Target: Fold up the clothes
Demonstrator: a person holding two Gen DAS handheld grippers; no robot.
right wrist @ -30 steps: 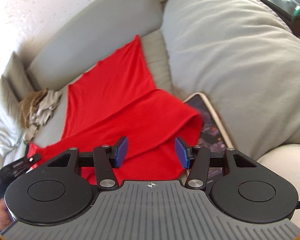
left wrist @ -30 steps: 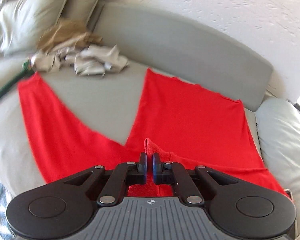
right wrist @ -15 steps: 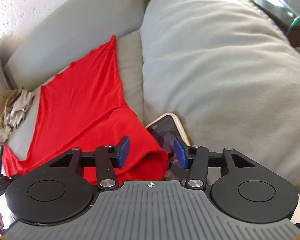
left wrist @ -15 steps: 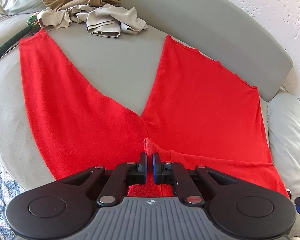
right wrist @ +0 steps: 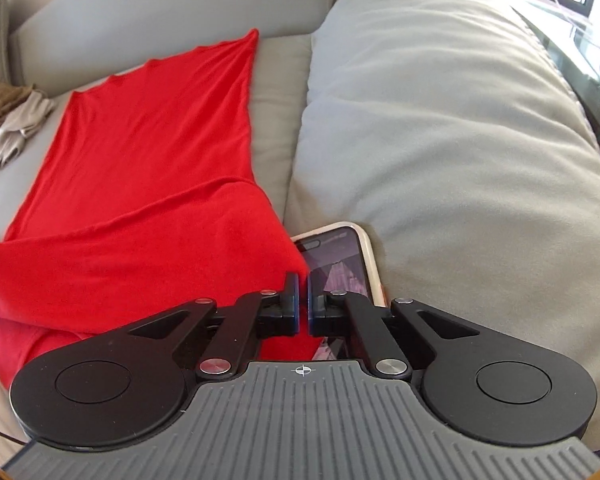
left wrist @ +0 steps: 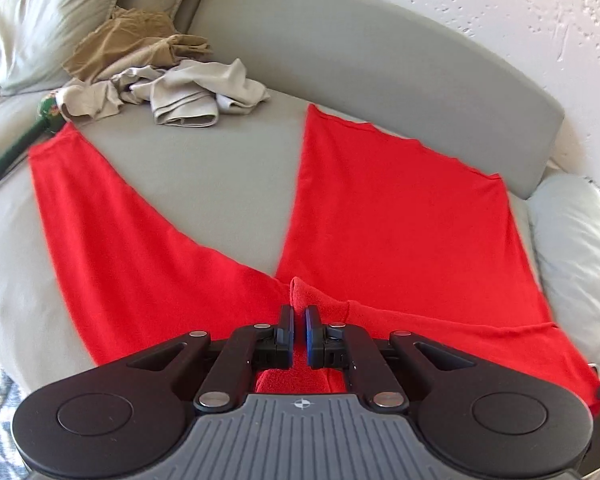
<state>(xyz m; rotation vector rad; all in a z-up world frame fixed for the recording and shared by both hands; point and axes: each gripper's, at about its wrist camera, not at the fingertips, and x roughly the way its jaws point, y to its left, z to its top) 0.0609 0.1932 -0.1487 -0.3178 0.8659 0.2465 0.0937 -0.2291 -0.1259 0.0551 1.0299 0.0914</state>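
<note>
Red knit trousers [left wrist: 400, 216] lie spread on the grey sofa seat [left wrist: 220, 168], legs splayed in a V toward the backrest, waist end at the near edge. Left claw [left wrist: 299, 334] is clamped on a raised pinch of red fabric near the crotch, just where the two legs meet; a small peak of cloth stands up past the pads. Right claw [right wrist: 303, 306] has just been closing and now sits pinched at the right-hand waist corner of the trousers, red cloth running in between the pads, so I read it as gripping that edge. A phone [right wrist: 340, 256] lies just beside that corner, partly under the claw and touching the fabric edge. Beige and tan clothes [left wrist: 164, 76] sit in a heap at the far end of the seat, well apart from the trousers. Big cushion [right wrist: 440, 140] to the right. Handling, as a judgement: light, soft, limp, slightly stretchy, will drape and drag instead of holding shape, nothing fragile in it. Pinch through both layers at seams or hems; waistband corners and leg hems are the best holds. Risk: dragging the phone along when the right corner lifts.
</note>
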